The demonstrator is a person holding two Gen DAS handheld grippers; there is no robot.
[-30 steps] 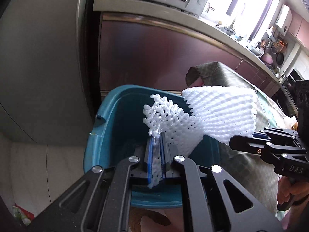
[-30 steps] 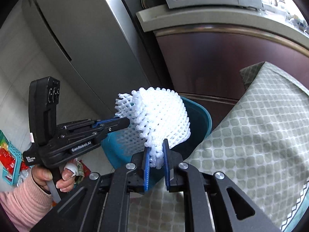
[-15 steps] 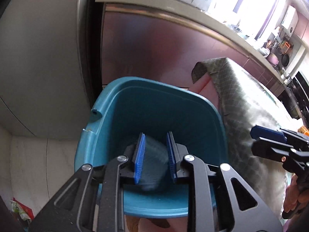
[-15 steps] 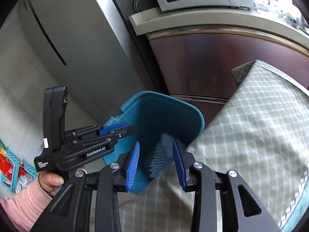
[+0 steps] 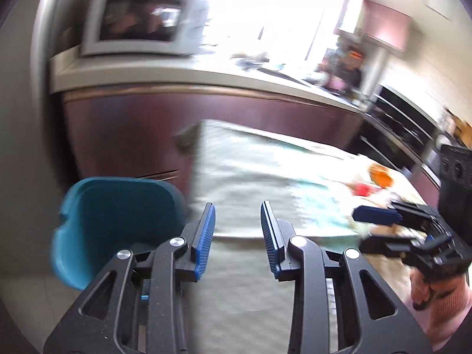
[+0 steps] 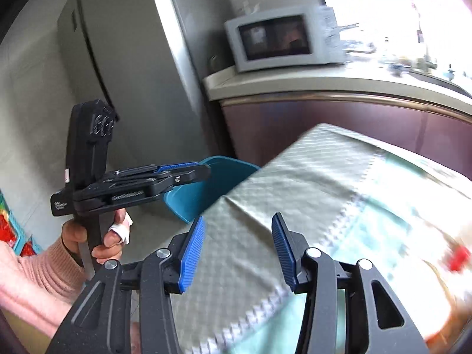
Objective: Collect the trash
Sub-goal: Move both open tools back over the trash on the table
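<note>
blue ribbed pads line the fingers of the left gripper (image 5: 237, 237), which stand spread with nothing between them; its jaws have just been opening. under and beyond these fingers lies the pale green checked cloth (image 5: 250, 177) that covers the surface (image 5: 392, 247). to the left of the fingers, just beside the cloth's hanging edge, stands the teal bin (image 5: 118, 224), its mouth turned toward the camera; what lies inside cannot be made out through the blur. to the right of the fingers the right gripper (image 5: 373, 225) is seen from the side, held in a hand (image 5: 424, 290) with a pink sleeve. beyond it, on the far part of the surface, sit blurred orange and red things (image 5: 374, 180) that cannot be told apart.

in the right wrist view the right gripper (image 6: 238, 250) also has its fingers spread and empty over the cloth (image 6: 295, 194), its jaws having just been opening. left of them a hand (image 6: 97, 242) grips the left gripper (image 6: 203, 171), whose tip lies in front of the bin's rim (image 6: 218, 165). farther off stand the dark red cabinet (image 6: 324, 124), the microwave (image 6: 277, 39) on its counter top and the grey fridge (image 6: 124, 67).
</note>
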